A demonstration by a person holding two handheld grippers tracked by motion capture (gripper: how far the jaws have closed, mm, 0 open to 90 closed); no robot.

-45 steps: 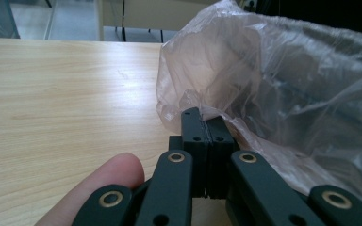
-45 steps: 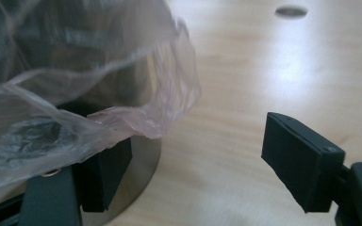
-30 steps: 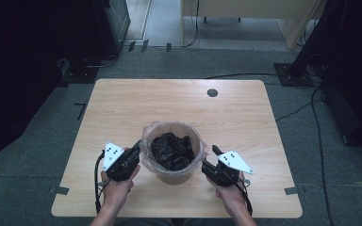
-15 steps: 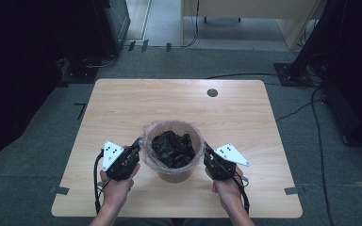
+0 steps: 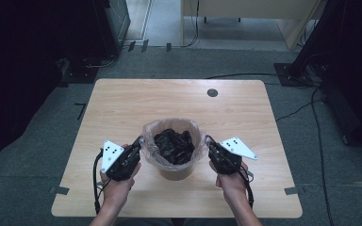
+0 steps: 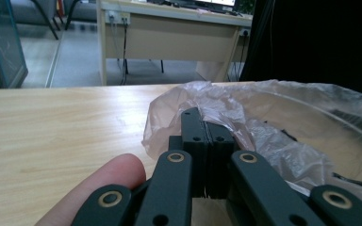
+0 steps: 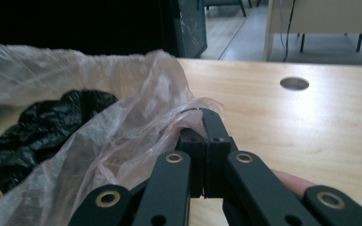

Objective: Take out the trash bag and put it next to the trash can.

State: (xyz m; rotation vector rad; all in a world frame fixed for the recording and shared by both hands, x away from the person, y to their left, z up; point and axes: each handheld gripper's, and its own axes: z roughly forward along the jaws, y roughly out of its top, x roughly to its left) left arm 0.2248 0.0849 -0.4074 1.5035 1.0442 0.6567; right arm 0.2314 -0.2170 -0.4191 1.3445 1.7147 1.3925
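Left tool [image 5: 139, 142] and right tool [image 5: 209, 142] flank the lined bin [image 5: 173, 146] on the table [image 5: 122, 103].

The lined bin [image 5: 173, 150] stands between both hands; the table [image 5: 122, 103] beyond and beside it lies open.

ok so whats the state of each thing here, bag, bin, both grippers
clear bag liner: open at the top, folded over the bin's rim, pinched at both sides
bin: upright on the table
black crumpled stuff: lying inside the liner
left gripper: shut on the liner's edge
right gripper: shut on the liner's edge
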